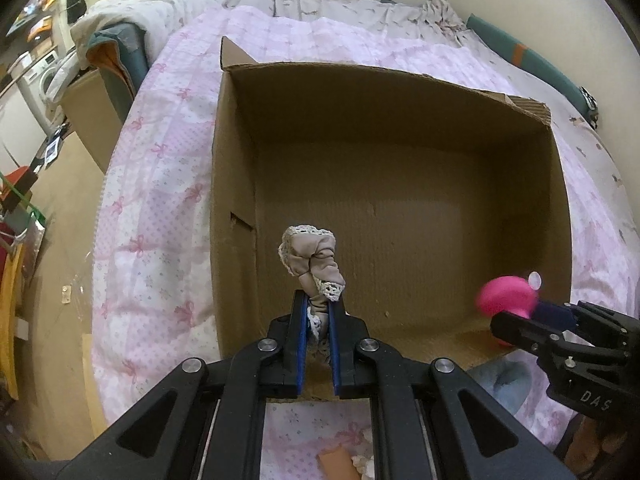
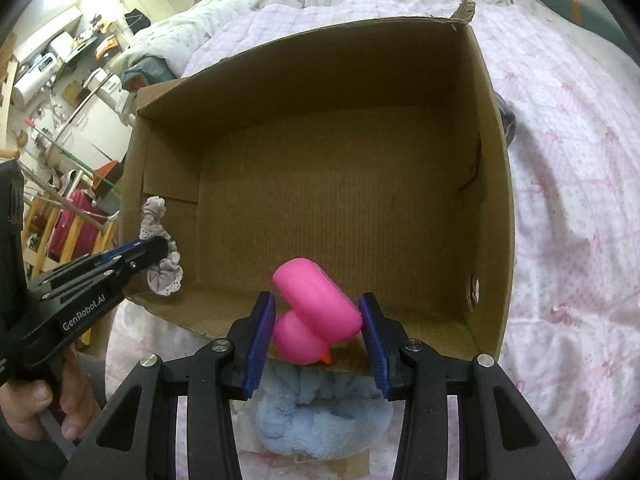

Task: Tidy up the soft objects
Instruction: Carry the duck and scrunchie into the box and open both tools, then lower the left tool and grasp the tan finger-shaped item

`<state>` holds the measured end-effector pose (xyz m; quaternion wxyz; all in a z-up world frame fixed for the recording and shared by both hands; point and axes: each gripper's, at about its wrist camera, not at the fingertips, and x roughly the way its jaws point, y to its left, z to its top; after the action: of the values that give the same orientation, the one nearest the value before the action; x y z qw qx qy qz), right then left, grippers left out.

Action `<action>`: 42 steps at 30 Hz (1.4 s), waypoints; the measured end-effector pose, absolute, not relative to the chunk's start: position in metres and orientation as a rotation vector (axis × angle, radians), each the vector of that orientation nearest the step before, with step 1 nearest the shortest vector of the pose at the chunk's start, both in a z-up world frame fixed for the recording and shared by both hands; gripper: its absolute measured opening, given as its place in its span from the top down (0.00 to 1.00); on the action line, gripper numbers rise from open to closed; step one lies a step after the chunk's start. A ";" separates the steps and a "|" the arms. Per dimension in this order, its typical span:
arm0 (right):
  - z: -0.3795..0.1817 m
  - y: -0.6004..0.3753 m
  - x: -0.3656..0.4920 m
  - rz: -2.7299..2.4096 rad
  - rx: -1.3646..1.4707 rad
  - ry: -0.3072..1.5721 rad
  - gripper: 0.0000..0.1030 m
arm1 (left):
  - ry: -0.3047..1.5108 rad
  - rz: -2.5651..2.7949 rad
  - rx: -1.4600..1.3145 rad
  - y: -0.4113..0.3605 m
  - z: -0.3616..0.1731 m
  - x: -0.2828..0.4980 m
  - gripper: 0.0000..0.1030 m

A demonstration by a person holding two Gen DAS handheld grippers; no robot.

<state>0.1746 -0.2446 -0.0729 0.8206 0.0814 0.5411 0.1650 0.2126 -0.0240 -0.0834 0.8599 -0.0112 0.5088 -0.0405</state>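
your left gripper [image 1: 319,308] is clamped narrow on a beige lace-trimmed scrunchie [image 1: 312,258], held just inside the near wall of the cardboard box [image 1: 236,152], towards its left side. your right gripper [image 2: 318,320] has its blue pads set wider, against the flanks of a pink rubber duck [image 2: 316,308], held over the box's near edge towards its right side; contact looks light, and whether both pads bear firmly cannot be told. both items hang above the bare box floor, which suggests you hold them there ready to drop in, side by side rather than stacked.

the left wrist view shows the scrunchie bunched upright between the fingers, and the duck only as a blurred pink shape at the right gripper [image 1: 532,316]. the right wrist view shows what the left barely catches: a pale blue fluffy item [image 2: 320,412] lying on the pink bedspread [image 2: 568,240] just outside the box's near wall, not yet boxed, and your hand [image 2: 44,400] on the left gripper [image 2: 160,246].
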 end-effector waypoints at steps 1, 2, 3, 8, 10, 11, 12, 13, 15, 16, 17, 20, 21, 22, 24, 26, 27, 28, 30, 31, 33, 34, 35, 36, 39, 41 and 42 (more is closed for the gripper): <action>-0.073 -0.244 0.174 0.355 0.173 1.156 0.56 | 1.068 -0.085 -0.022 -0.024 -0.083 0.212 0.91; -0.074 -0.244 0.174 0.357 0.173 1.160 0.56 | 1.068 -0.084 -0.018 -0.025 -0.083 0.212 0.91; -0.075 -0.244 0.173 0.359 0.173 1.163 0.56 | 1.066 -0.084 -0.017 -0.025 -0.083 0.211 0.91; -0.071 -0.243 0.174 0.371 0.178 1.149 0.55 | 1.062 -0.103 -0.025 -0.026 -0.080 0.208 0.81; -0.070 -0.244 0.173 0.372 0.190 1.139 0.50 | 1.052 -0.101 -0.013 -0.028 -0.079 0.206 0.73; -0.069 -0.246 0.172 0.372 0.200 1.134 0.44 | 1.047 -0.099 -0.009 -0.028 -0.077 0.205 0.66; -0.068 -0.247 0.172 0.370 0.210 1.127 0.36 | 1.040 -0.099 -0.008 -0.028 -0.076 0.204 0.57; -0.066 -0.249 0.172 0.367 0.218 1.118 0.33 | 1.025 -0.094 -0.001 -0.030 -0.073 0.202 0.50; -0.062 -0.254 0.171 0.365 0.238 1.089 0.33 | 0.997 -0.082 0.005 -0.032 -0.068 0.198 0.32; -0.060 -0.255 0.170 0.359 0.240 1.076 0.32 | 0.987 -0.081 0.004 -0.032 -0.066 0.197 0.31; -0.058 -0.256 0.170 0.354 0.240 1.063 0.30 | 0.977 -0.082 0.003 -0.032 -0.065 0.196 0.31; -0.051 -0.262 0.169 0.342 0.263 1.027 0.19 | 0.971 -0.072 0.015 -0.032 -0.063 0.195 0.31; -0.050 -0.263 0.169 0.336 0.273 1.023 0.12 | 0.969 -0.068 0.019 -0.031 -0.062 0.195 0.31; -0.049 -0.264 0.169 0.332 0.280 1.018 0.06 | 0.968 -0.063 0.022 -0.031 -0.062 0.194 0.31; -0.046 -0.266 0.168 0.325 0.287 0.985 0.01 | 0.961 -0.059 0.019 -0.030 -0.060 0.193 0.31; -0.040 -0.267 0.165 0.307 0.263 0.937 0.01 | 0.948 -0.058 0.013 -0.027 -0.057 0.192 0.31; -0.038 -0.267 0.164 0.304 0.253 0.923 0.01 | 0.940 -0.054 0.013 -0.027 -0.054 0.189 0.31; -0.036 -0.266 0.165 0.303 0.246 0.912 0.01 | 0.933 -0.048 0.016 -0.026 -0.052 0.189 0.31; -0.033 -0.266 0.165 0.302 0.246 0.896 0.01 | 0.918 -0.037 0.021 -0.025 -0.048 0.186 0.31; -0.033 -0.267 0.165 0.301 0.249 0.896 0.01 | 0.911 -0.034 0.019 -0.023 -0.045 0.185 0.31; -0.032 -0.269 0.164 0.302 0.263 0.903 0.01 | 0.900 -0.022 0.018 -0.021 -0.041 0.181 0.31; -0.032 -0.269 0.165 0.304 0.268 0.905 0.01 | 0.896 -0.012 0.022 -0.020 -0.039 0.179 0.31; -0.031 -0.271 0.163 0.301 0.270 0.907 0.01 | 0.895 -0.008 0.025 -0.020 -0.037 0.178 0.31; -0.030 -0.271 0.161 0.300 0.271 0.908 0.01 | 0.896 -0.010 0.026 -0.019 -0.036 0.176 0.31; -0.025 -0.274 0.153 0.301 0.262 0.906 0.01 | 0.893 -0.006 0.017 -0.017 -0.028 0.172 0.31; -0.021 -0.274 0.149 0.307 0.258 0.903 0.01 | 0.889 -0.003 0.002 -0.014 -0.021 0.168 0.31; -0.017 -0.274 0.146 0.310 0.260 0.900 0.01 | 0.887 0.002 -0.005 -0.012 -0.016 0.165 0.31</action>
<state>0.1458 -0.2742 -0.0174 0.8808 0.1250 0.4319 0.1486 0.1652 -0.0124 -0.0165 0.9033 -0.0026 0.4289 0.0008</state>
